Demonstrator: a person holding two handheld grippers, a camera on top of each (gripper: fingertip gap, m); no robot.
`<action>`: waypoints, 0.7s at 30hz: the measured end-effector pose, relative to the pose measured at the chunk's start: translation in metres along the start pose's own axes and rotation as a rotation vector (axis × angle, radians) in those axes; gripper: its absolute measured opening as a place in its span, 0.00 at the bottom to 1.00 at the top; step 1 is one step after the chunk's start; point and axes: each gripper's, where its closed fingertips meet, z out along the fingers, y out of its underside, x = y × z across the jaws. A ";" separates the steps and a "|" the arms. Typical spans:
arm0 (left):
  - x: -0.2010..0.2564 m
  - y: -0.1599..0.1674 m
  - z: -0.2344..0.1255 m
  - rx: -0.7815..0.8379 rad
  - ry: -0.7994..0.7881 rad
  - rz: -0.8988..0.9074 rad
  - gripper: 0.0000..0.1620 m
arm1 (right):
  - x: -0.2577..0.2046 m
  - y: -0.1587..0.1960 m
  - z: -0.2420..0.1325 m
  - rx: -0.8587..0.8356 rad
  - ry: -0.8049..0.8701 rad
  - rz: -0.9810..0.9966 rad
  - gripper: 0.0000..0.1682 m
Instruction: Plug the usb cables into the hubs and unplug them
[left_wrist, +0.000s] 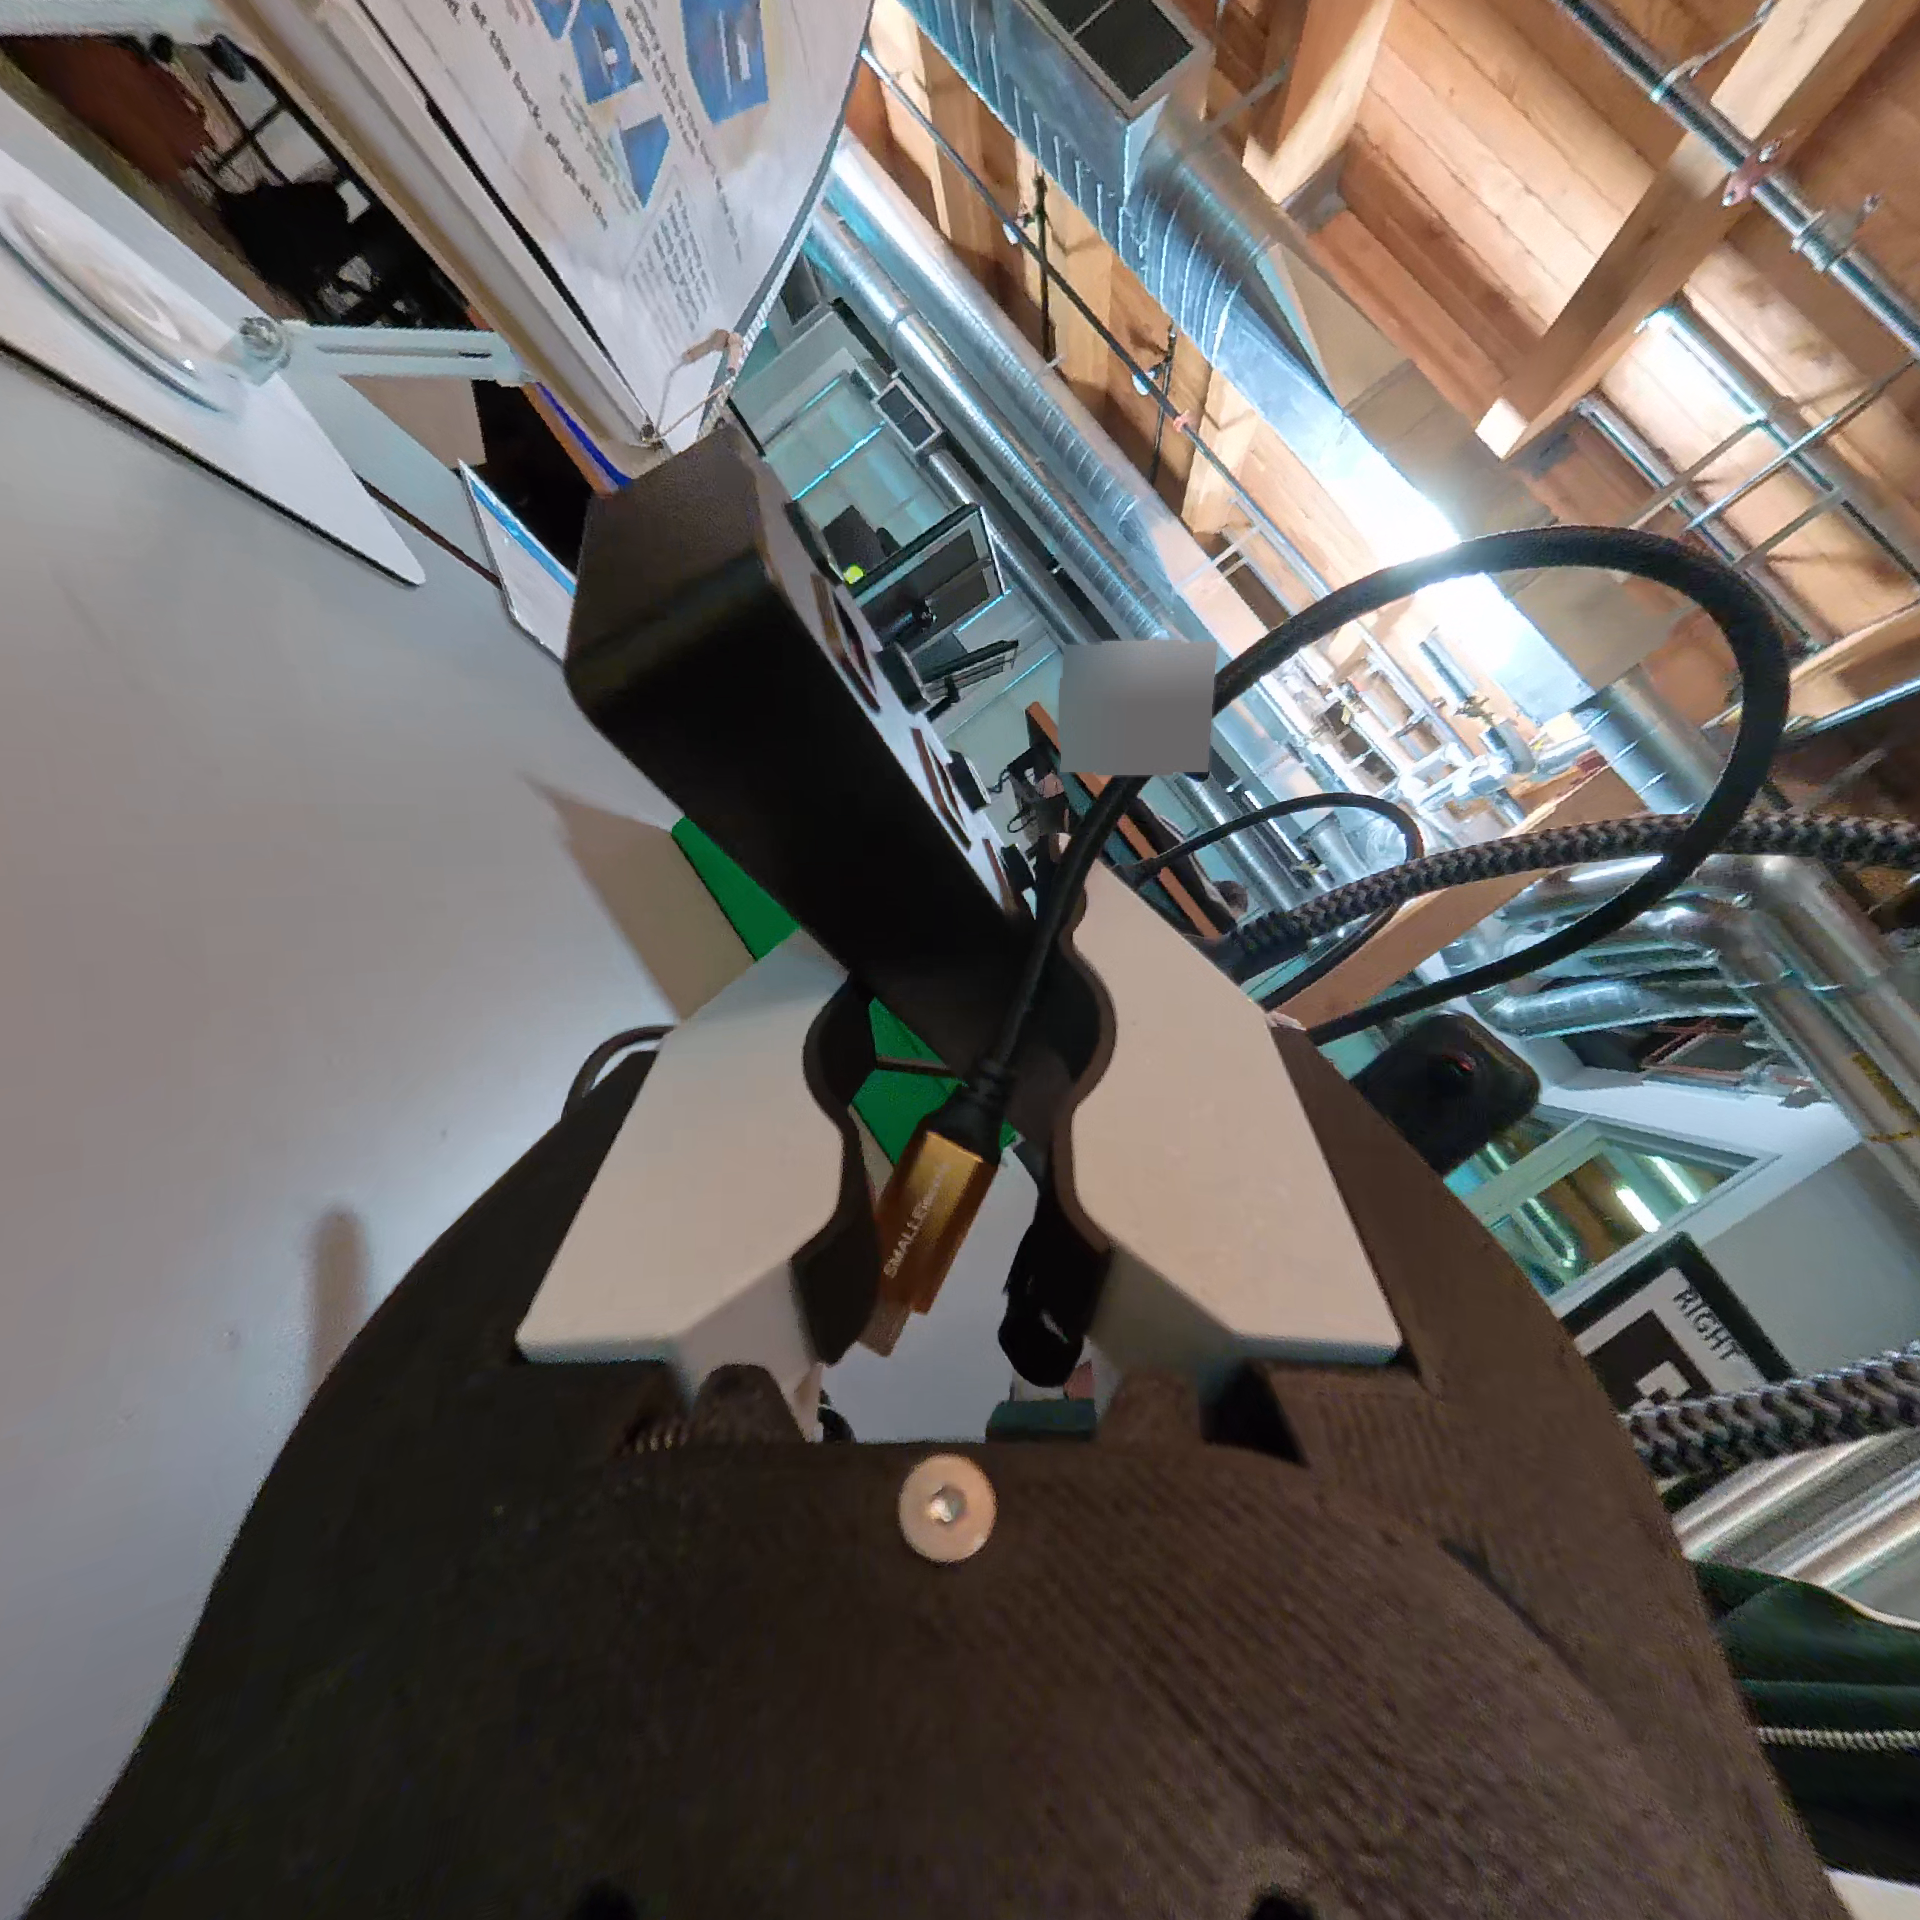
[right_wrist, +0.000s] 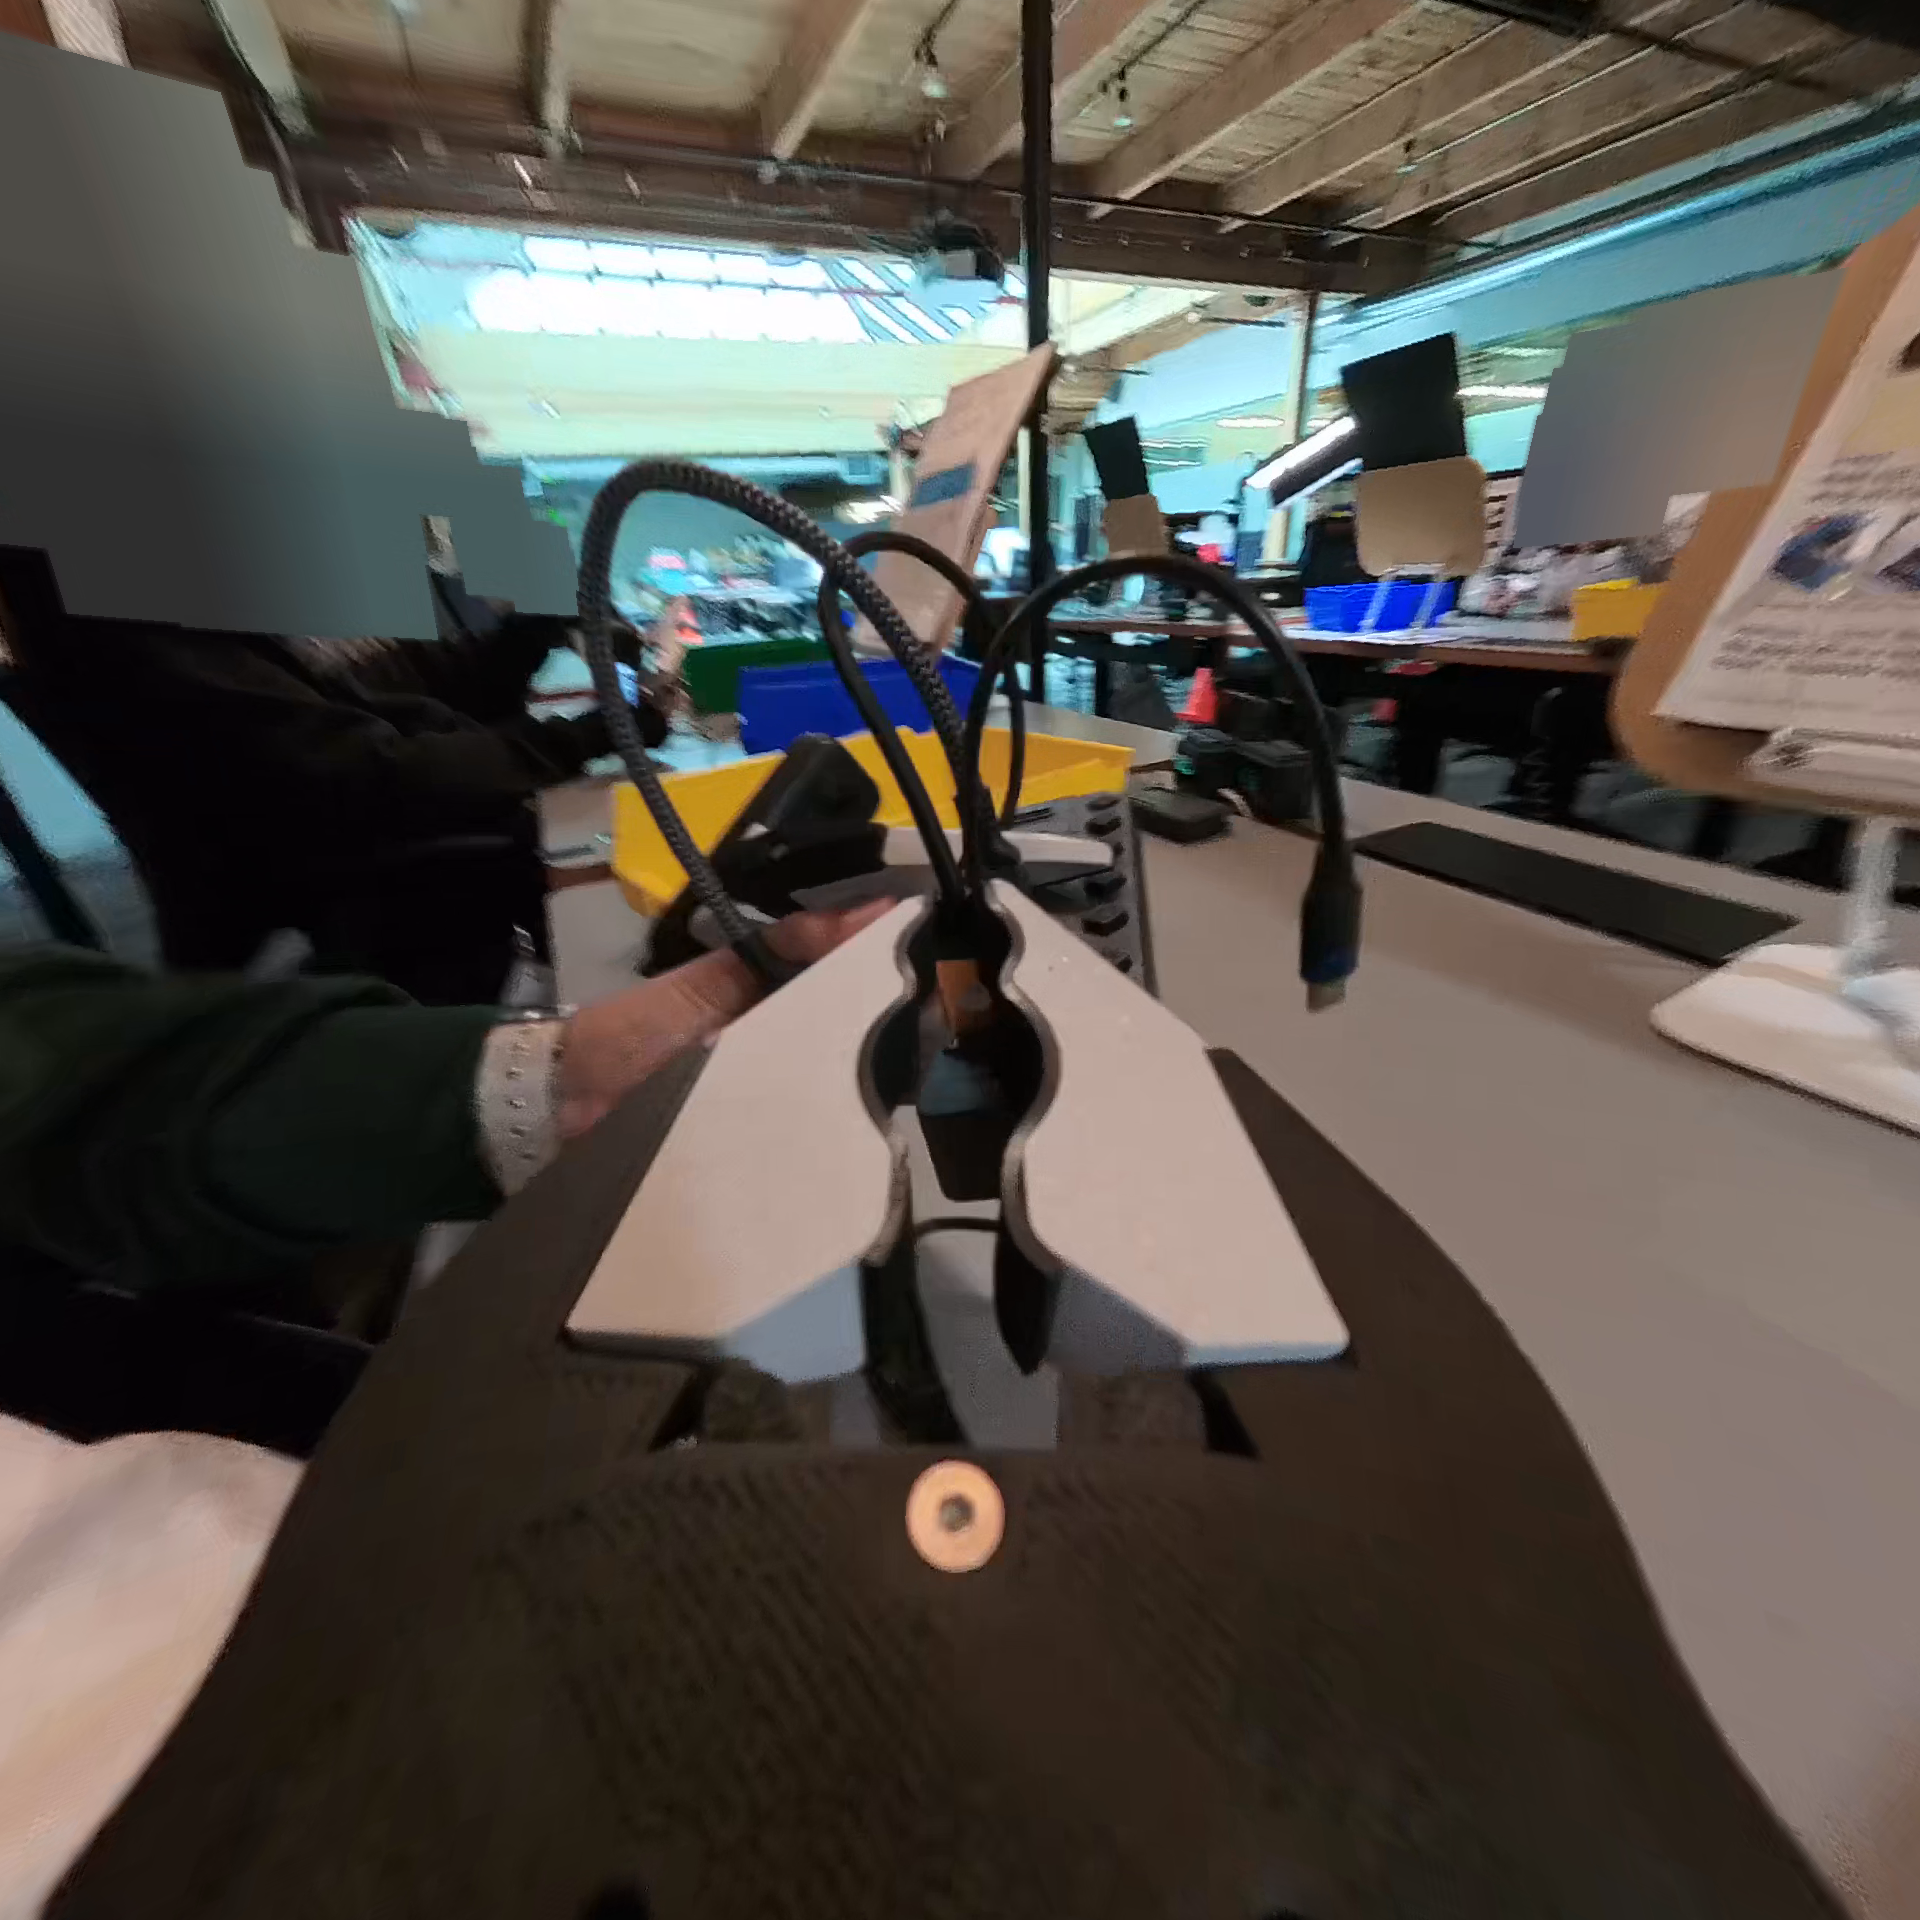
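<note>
Left gripper (left_wrist: 961, 971) holds the black hub (left_wrist: 748, 717) aloft, tilted, fingers clamped on its lower end, well clear of the grey table (left_wrist: 208, 831); hub a smooth matte block with rounded edges and a row of ports down one face.

Gold-shelled plug (left_wrist: 930, 1226), brushed metal with a black strain relief, lies in the gap between the left fingers, just beside the hub; whether it is seated in a port, cannot tell.

Right gripper (right_wrist: 961, 914): fingers closed on an orange plug (right_wrist: 961, 1003) at the tip.

Three leads arch above it: a coarse braided cable (right_wrist: 665, 582), thick; two thin smooth black ones; the rightmost lead's connector (right_wrist: 1330, 935) dangles free above the table.

Judgement: mid-cycle; at least one lead unplugged; more plugging and pulling likely left.
</note>
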 end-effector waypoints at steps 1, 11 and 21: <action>-0.002 0.002 0.000 -0.002 0.005 -0.028 0.18 | 0.001 0.001 0.000 -0.014 0.028 -0.052 0.03; -0.009 0.009 0.000 0.005 0.022 -0.102 0.18 | 0.007 0.019 0.006 -0.122 0.282 -0.566 0.04; -0.010 0.011 0.003 -0.037 -0.024 0.015 0.21 | 0.007 0.016 0.006 -0.101 0.159 -0.231 0.03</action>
